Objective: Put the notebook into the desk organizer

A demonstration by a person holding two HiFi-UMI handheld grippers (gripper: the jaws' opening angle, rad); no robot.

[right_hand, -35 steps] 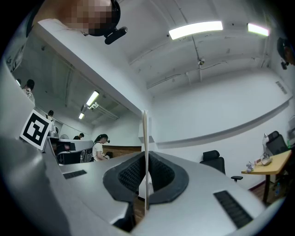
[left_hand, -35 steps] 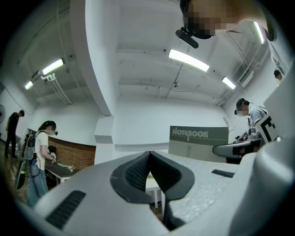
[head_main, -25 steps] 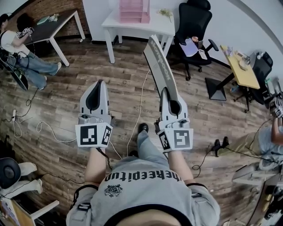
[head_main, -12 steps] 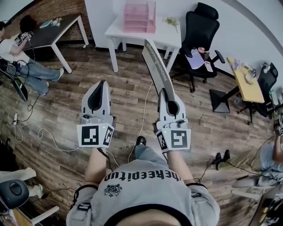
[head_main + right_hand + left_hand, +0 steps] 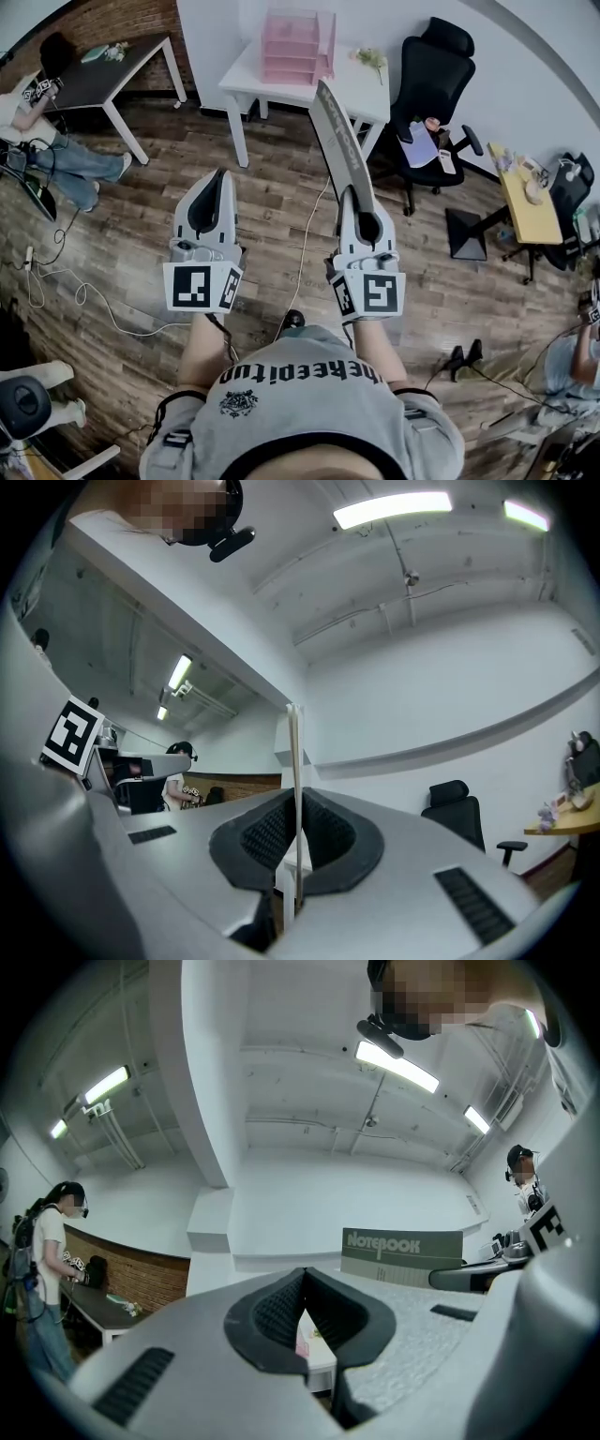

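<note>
My right gripper (image 5: pixel 364 221) is shut on the lower edge of a grey-green notebook (image 5: pixel 341 148). The notebook stands up and leans away towards a white table (image 5: pixel 362 92). On that table stands the pink desk organizer (image 5: pixel 298 45), well beyond both grippers. In the right gripper view the notebook (image 5: pixel 294 780) shows edge-on, clamped between the dark pads of the right gripper (image 5: pixel 295 834). My left gripper (image 5: pixel 217 180) is level with the right one and shut on nothing. In the left gripper view the left gripper (image 5: pixel 302 1283) has its tips touching, and the notebook's cover (image 5: pixel 401 1252) shows to its right.
A black office chair (image 5: pixel 436 75) stands right of the white table. A dark table (image 5: pixel 103 70) and a seated person (image 5: pixel 47 131) are at the far left. Cables (image 5: pixel 84 291) trail over the wood floor. A yellow desk (image 5: pixel 523 183) stands at the right.
The white table and the pink organizer have slid lower and nearer in the head view. Both grippers keep the same stance, with the notebook still held.
</note>
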